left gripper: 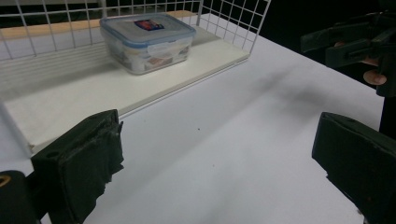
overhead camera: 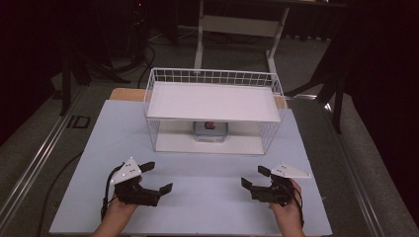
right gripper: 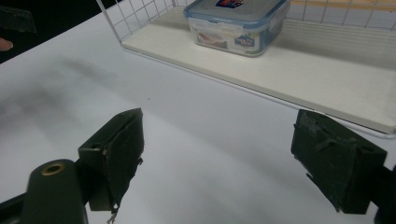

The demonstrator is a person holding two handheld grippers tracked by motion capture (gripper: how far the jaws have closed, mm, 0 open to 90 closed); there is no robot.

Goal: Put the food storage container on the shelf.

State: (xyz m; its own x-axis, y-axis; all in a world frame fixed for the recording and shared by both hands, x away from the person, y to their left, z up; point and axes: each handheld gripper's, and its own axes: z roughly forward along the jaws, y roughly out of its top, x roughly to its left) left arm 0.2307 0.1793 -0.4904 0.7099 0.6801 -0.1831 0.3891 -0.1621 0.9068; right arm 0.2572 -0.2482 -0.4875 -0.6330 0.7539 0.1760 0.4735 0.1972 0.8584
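Note:
A clear plastic food box (overhead camera: 210, 131) with a blue-rimmed lid sits on the lower shelf of a white wire rack (overhead camera: 212, 79) at the back of the table. The same box (left gripper: 147, 41) (right gripper: 238, 23) lies ahead of both grippers. My left gripper (overhead camera: 157, 177) rests low at the front left, jaws wide apart with nothing between them. At the front right my right gripper (overhead camera: 254, 176) also stands open and empty. Both grippers are well short of the rack. Across the table in the left gripper view I see the right gripper (left gripper: 355, 42).
The rack's flat top shelf (overhead camera: 212, 101) overhangs the box, and wire walls close its sides and back. A pale sheet (overhead camera: 197, 197) covers the table. Beyond the table stand a white desk frame (overhead camera: 237, 29) and dark floor with cables.

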